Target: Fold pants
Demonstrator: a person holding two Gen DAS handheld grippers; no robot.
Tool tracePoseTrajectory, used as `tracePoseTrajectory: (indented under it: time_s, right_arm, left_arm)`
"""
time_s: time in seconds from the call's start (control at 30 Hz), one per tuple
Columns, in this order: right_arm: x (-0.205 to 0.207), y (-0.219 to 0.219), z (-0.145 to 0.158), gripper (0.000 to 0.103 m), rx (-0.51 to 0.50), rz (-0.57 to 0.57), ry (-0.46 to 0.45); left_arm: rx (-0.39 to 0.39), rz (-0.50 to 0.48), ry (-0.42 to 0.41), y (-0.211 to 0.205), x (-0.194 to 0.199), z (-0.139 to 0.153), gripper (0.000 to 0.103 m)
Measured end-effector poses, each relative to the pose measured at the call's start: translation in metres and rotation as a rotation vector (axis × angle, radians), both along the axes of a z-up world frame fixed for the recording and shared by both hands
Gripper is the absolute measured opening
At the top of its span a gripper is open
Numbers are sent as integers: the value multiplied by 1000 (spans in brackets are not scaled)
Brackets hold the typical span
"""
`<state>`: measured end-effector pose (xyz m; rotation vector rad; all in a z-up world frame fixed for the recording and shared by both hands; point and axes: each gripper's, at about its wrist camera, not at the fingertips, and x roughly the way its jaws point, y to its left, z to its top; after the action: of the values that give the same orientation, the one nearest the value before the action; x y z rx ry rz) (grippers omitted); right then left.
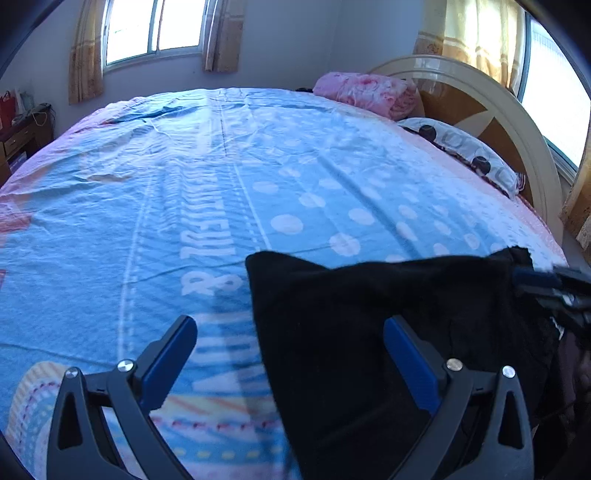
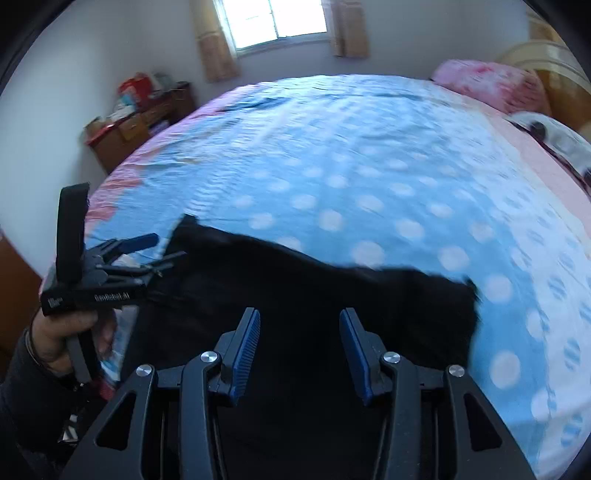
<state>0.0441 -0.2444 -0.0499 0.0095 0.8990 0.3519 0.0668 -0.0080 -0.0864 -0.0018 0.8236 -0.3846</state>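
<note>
On blue dotted bedsheet [image 1: 147, 221]: black pants [image 1: 369, 314]; curtained window [image 2: 275, 20].

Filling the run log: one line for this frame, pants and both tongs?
pants: black, on blue bedspread | left tongs: open, over pants edge | right tongs: open, above pants

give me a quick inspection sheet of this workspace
surface: bed sheet, blue, dotted, mildly wrinkled
job's things: black pants lying on the sheet's near side
clutter: pink folded blanket, spotted pillow at the headboard
grippers: left gripper open, straddling the pants' edge; right gripper open over the pants
cables: nothing seen near the pants
surroundings: windows with curtains, cluttered wooden dresser
</note>
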Motion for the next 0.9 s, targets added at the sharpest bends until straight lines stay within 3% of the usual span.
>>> tracePoseTrajectory:
  time_s: [0.07,0.17,0.27,0.33,0.53,0.67,0.8,0.9]
  right_arm:
    - [8,9,2,47,-7,6,-4]
    - [22,23,-1,47,71,58,13]
    - [48,30,-32,47,71,60,159]
    - [58,32,-47,47,70,65,190]
    - [51,43,-26,47,14,94,185]
    - [50,60,0,47,85,192,150]
    - [76,92,4,47,50,239,134]
    - [104,118,-5,47,23,277,174]
  left_arm:
    - [7,-3,-3,4,-7,0,103]
    - [20,7,12,12,-16,-7,103]
    - [30,14,45,17,-19,-21,103]
    - [15,23,57,21,-19,-28,103]
    - [-46,40,48,32,-41,-21,103]
    - [-80,6,54,28,-63,-20,103]
    - [3,-36,29,8,-80,-26,103]
    - [42,-45,19,0,-86,-32,103]
